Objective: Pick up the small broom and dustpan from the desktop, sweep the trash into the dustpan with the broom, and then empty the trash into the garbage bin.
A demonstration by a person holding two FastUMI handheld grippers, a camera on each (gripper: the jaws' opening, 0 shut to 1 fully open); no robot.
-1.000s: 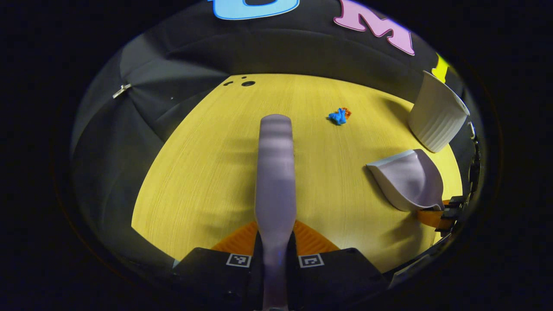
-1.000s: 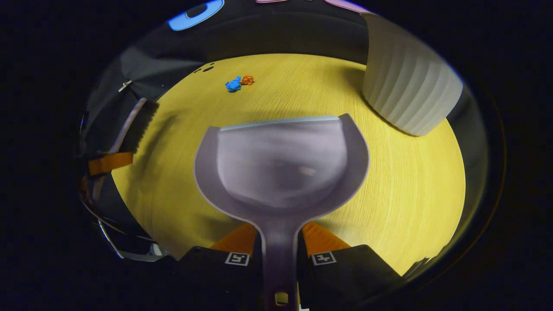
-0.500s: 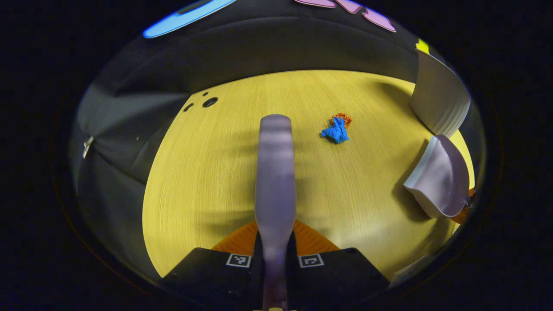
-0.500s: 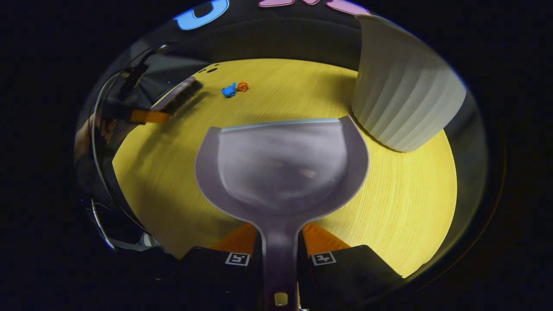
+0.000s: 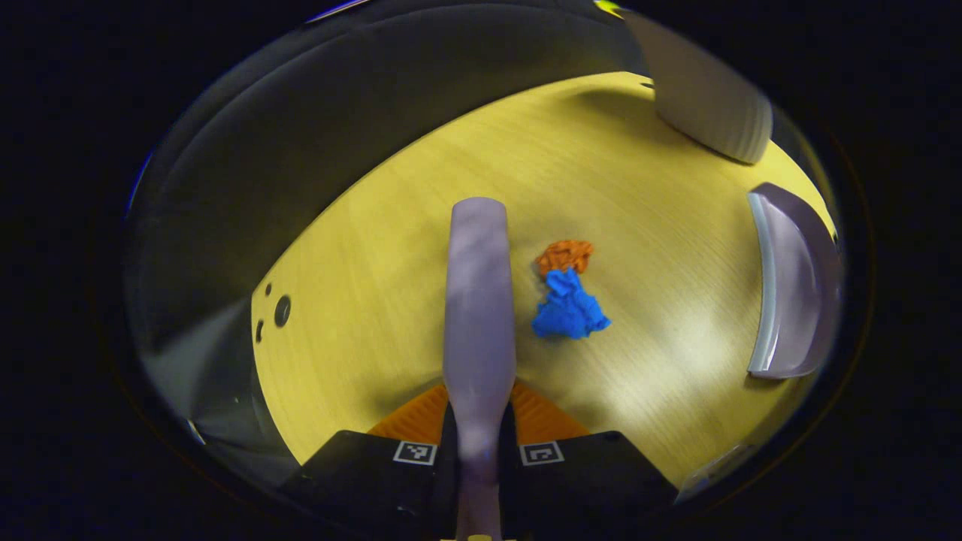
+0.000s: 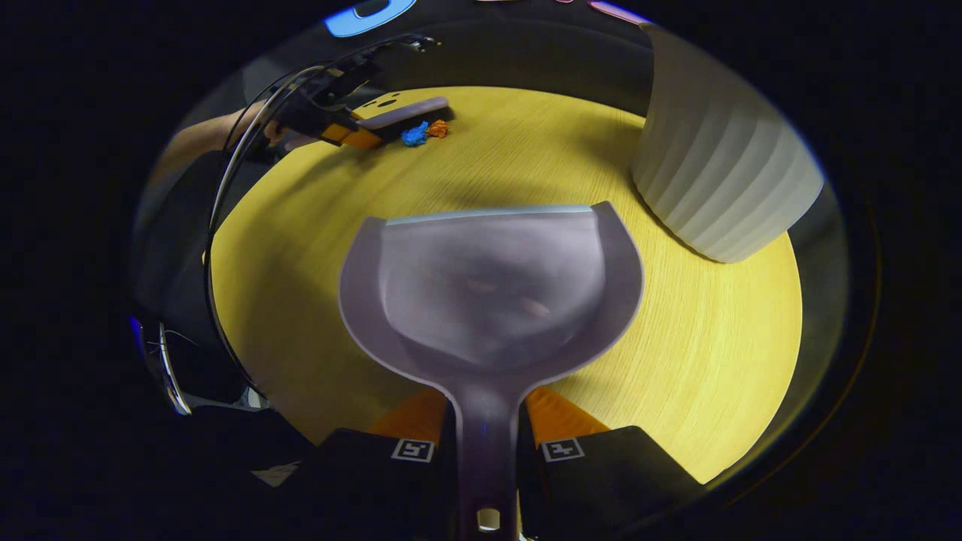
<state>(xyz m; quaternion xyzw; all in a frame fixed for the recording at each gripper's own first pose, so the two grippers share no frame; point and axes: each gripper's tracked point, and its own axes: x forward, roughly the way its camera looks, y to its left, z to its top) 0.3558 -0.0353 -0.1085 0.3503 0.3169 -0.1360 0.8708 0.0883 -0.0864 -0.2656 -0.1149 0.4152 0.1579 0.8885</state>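
Observation:
In the left gripper view my left gripper [image 5: 479,436] is shut on the handle of the small lilac broom [image 5: 478,300], which points forward over the yellow desktop [image 5: 391,248]. A blue paper scrap [image 5: 568,309] and an orange scrap [image 5: 564,255] lie just right of the broom head. In the right gripper view my right gripper [image 6: 485,439] is shut on the handle of the lilac dustpan [image 6: 488,285], held level above the desk. The broom [image 6: 402,113] and the left gripper [image 6: 342,131] sit far off beside the scraps [image 6: 421,133]. The dustpan [image 5: 789,285] also shows at the right of the left gripper view.
A white ribbed garbage bin [image 6: 718,173] stands at the desk's right, close beside the dustpan; the bin [image 5: 703,94] sits at the top right of the left gripper view. Small round holes [image 5: 282,309] mark the desk near its left edge. A person's arm [image 6: 203,139] reaches in.
My left gripper has carried the broom forward until it sits right beside the scraps, which now look much closer. The dustpan has stayed roughly in place.

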